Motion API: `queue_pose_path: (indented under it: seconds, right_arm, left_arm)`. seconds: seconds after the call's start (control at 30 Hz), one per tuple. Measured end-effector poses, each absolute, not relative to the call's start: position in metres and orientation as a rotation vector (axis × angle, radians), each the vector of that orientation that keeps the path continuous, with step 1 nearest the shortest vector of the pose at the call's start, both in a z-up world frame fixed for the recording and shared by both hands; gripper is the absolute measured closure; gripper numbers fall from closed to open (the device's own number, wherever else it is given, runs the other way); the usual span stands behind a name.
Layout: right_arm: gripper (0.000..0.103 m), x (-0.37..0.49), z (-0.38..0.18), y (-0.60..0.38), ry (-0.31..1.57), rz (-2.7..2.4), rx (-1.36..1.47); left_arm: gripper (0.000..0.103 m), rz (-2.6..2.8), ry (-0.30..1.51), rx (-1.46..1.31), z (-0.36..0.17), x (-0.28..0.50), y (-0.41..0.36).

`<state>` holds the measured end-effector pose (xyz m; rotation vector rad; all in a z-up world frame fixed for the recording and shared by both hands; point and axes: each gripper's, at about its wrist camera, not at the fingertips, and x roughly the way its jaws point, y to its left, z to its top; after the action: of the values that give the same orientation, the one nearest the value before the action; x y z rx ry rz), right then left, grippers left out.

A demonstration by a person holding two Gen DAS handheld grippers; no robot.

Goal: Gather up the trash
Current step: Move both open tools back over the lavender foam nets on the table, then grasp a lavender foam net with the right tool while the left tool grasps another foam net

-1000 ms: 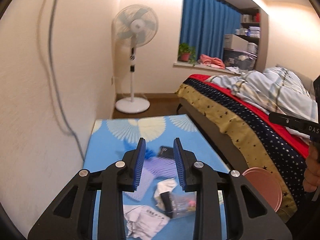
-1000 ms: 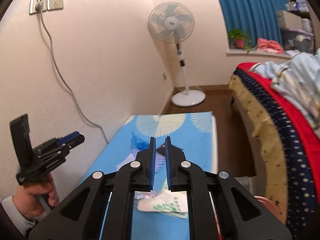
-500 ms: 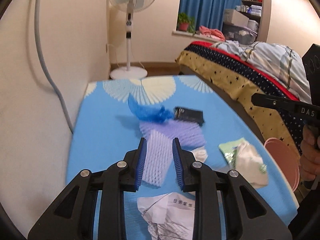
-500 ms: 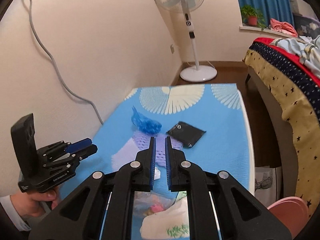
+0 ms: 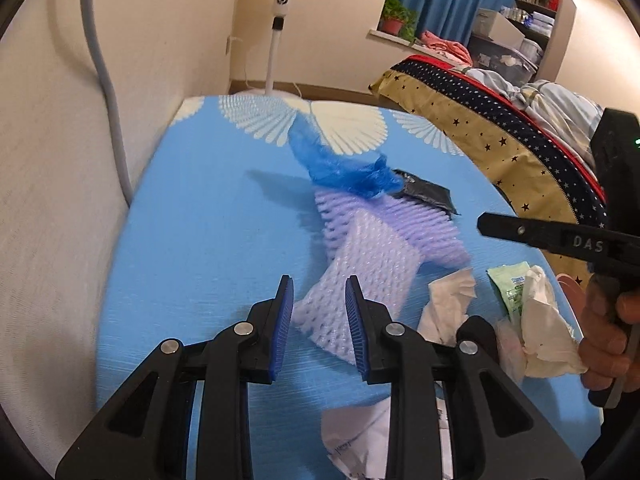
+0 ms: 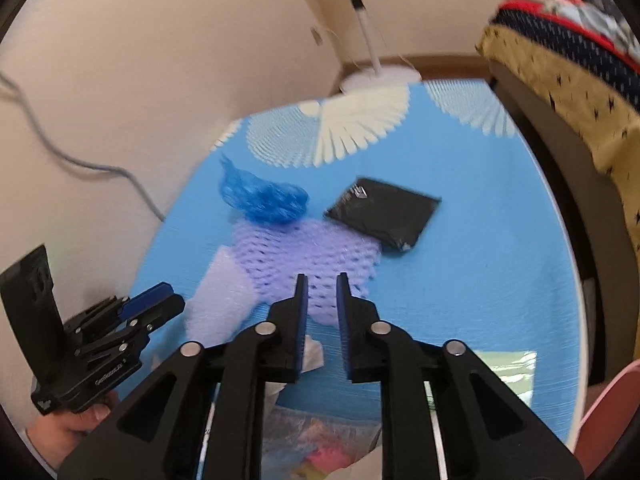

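Left wrist view is showing the left gripper (image 5: 319,300) hanging with jaws apart, empty, just before the purple foam net (image 5: 370,264), whose long axis is running away toward the blue plastic bag (image 5: 344,168); the right gripper (image 6: 321,294), jaws just opening and empty, is standing farther.

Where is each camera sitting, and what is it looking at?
Left wrist: sits on the left gripper, looking down its fingers at the blue table and purple foam net; the right gripper and the hand holding it show at the right edge.
Right wrist: sits on the right gripper, looking at the same table; the left gripper and its hand show at lower left.
Shared: foam net, blue plastic bag, black packet, fan pole.
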<state>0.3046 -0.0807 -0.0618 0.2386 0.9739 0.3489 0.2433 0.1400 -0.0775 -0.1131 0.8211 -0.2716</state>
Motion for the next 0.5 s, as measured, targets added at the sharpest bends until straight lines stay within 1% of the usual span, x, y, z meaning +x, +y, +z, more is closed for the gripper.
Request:
queue_pose_path:
  seconds: [0.03, 0.07, 0.1, 0.23, 0.43, 0.5]
  right_arm:
    - [0.082, 0.309, -0.067, -0.080, 0.999, 0.342, 0.246]
    - [0.076, 0.312, -0.072, -0.080, 1.025, 0.344, 0.262]
    - [0.073, 0.314, -0.076, -0.080, 1.038, 0.347, 0.271]
    - [0.071, 0.320, -0.085, -0.080, 1.077, 0.325, 0.268]
    - [0.070, 0.325, -0.095, -0.078, 1.111, 0.323, 0.279]
    - [0.076, 0.325, -0.096, -0.075, 1.112, 0.333, 0.266]
  left_arm:
    - [0.075, -0.277, 0.830, -0.117, -0.080, 0.245, 0.140]
    - [0.075, -0.284, 0.840, -0.121, -0.083, 0.247, 0.139]
    - [0.075, -0.287, 0.848, -0.122, -0.085, 0.248, 0.139]
    - [0.075, -0.305, 0.884, -0.122, -0.093, 0.254, 0.134]
    - [0.075, -0.312, 0.900, -0.127, -0.096, 0.255, 0.134]
    - [0.076, -0.318, 0.908, -0.122, -0.096, 0.256, 0.133]
